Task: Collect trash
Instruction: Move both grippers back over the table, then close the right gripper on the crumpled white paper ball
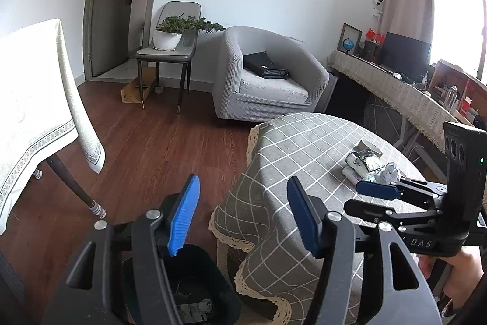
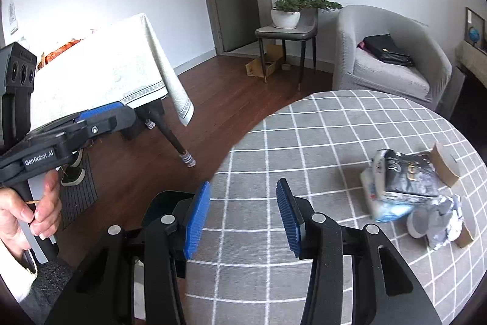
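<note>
- Left wrist view, lower half of the frame: the left hand-held gripper (image 1: 243,215) hangs with its blue pads apart and nothing between them, above the black trash bin (image 1: 194,288) at bottom centre, which sits on the floor beside the checked surface (image 1: 289,148).
- Left wrist view, right of centre: the trash pile (image 1: 371,166) of wrappers, crumpled foil and a cardboard piece lies on the surface; the right hand-held gripper (image 1: 377,191) is seen side-on just beside it, its spread unreadable from this angle.
- Risk, left view: a piece let go off-centre could strike the bin rim or the draped cloth edge and land on the floor.
- Right wrist view, lower centre: the right hand-held gripper (image 2: 243,218) shows its pads apart and empty over bare cloth; the trash pile (image 2: 408,188) lies at the right of the frame, apart from the pads.
- Risk, right view: the items overlap loosely, so a partial pinch could drag neighbours or push the foil toward the surface edge.
- Right wrist view, left edge: a hand (image 2: 27,209) holds the left hand-held gripper (image 2: 100,118); both tools work close together and could collide.
</note>
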Available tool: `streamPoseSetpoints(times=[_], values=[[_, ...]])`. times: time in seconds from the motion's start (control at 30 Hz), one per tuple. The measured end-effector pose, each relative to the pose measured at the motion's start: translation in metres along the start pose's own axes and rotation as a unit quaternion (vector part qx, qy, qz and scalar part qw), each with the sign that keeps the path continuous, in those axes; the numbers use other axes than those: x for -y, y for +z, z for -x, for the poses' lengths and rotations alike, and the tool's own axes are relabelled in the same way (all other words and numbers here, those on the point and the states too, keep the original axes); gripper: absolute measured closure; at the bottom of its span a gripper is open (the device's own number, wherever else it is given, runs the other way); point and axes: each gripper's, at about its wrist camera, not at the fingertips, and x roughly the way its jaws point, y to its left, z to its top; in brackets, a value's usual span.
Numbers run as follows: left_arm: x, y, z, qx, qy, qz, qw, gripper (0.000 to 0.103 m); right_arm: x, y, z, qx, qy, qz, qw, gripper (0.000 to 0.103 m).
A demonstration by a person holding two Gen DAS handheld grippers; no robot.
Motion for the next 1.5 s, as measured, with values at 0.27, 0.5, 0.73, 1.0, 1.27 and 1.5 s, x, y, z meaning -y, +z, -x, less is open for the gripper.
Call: streamPoseSetpoints(times=[0.27, 0.5, 0.73, 1.0, 1.27, 1.5], values=[[0.042, -0.004, -0.018, -0.01, -0.027, -0.013, 0.9995, 0.028, 0.048, -0.013, 0.033, 0.024, -0.043, -0.04, 0.998, 0.041], [0.075, -0.007, -0.033, -0.017, -0.047, -0.014, 0.9987, 0.027, 0.093, -0.031, 0.06, 0.035, -0.082, -0.075, 0.993, 0.031], [0.104, -0.008, -0.047, -0.02, -0.059, -0.025, 0.9978, 0.024, 0.129, -0.046, 0.075, 0.035, -0.1, -0.101, 0.989, 0.031], [0.122, -0.009, -0.069, -0.029, -0.061, -0.033, 0.9971, 0.021, 0.15, -0.044, 0.061, 0.016, -0.099, -0.117, 0.988, 0.031], [0.138, -0.004, -0.089, -0.037, -0.066, -0.03, 0.9967, 0.018, 0.161, -0.042, 0.043, -0.007, -0.088, -0.107, 0.99, 0.031], [0.16, 0.001, -0.1, -0.036, -0.069, -0.031, 0.9965, 0.011, 0.168, -0.035, 0.04, -0.012, -0.07, -0.093, 0.993, 0.055]])
